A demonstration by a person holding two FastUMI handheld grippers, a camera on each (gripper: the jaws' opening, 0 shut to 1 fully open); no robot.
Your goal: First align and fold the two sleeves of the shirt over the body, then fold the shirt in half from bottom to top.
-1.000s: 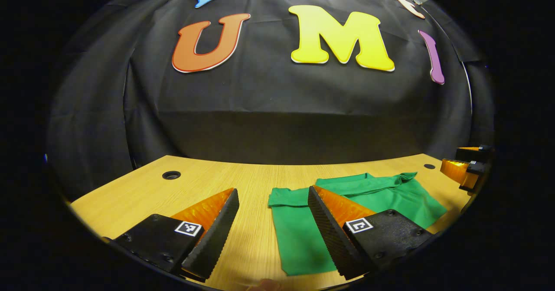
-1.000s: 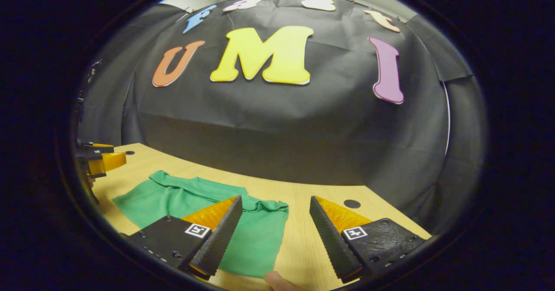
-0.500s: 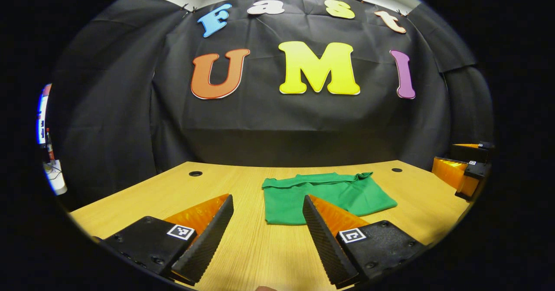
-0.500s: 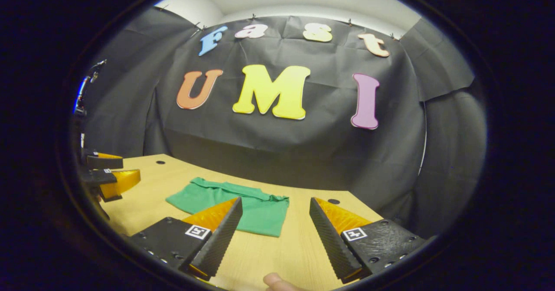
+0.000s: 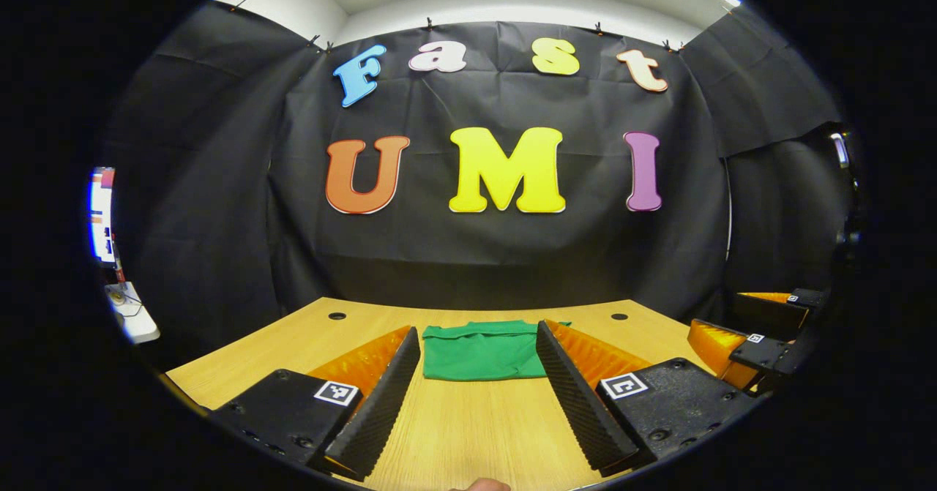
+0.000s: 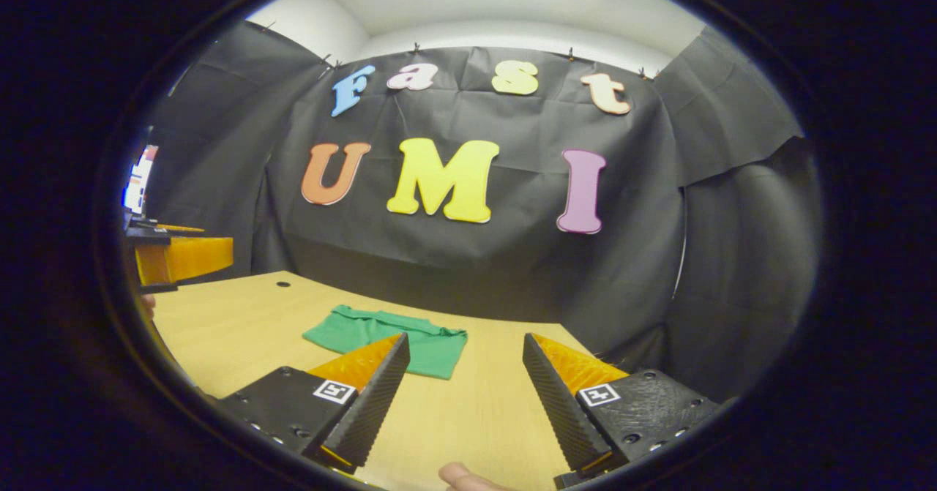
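The green shirt (image 5: 479, 352) lies folded into a compact rectangle on the wooden table (image 5: 468, 432), toward its far edge. In the left gripper view my left gripper (image 5: 477, 345) stands open above the near part of the table, with the shirt farther off between its fingers. The right gripper (image 5: 739, 334) shows at the right edge there. In the right gripper view my right gripper (image 6: 463, 348) is open with nothing in it, and the shirt (image 6: 388, 334) lies ahead to the left. The left gripper (image 6: 179, 257) shows at that view's left edge.
Two small round holes (image 5: 337, 316) (image 5: 619, 317) sit in the table near its far corners. The black cloth wall stands right behind the table's far edge. A fingertip (image 6: 457, 476) shows at the bottom of the right gripper view.
Both grippers have drawn back from the folded shirt and risen; the shirt now looks smaller and farther away in both views. Both stayed open.
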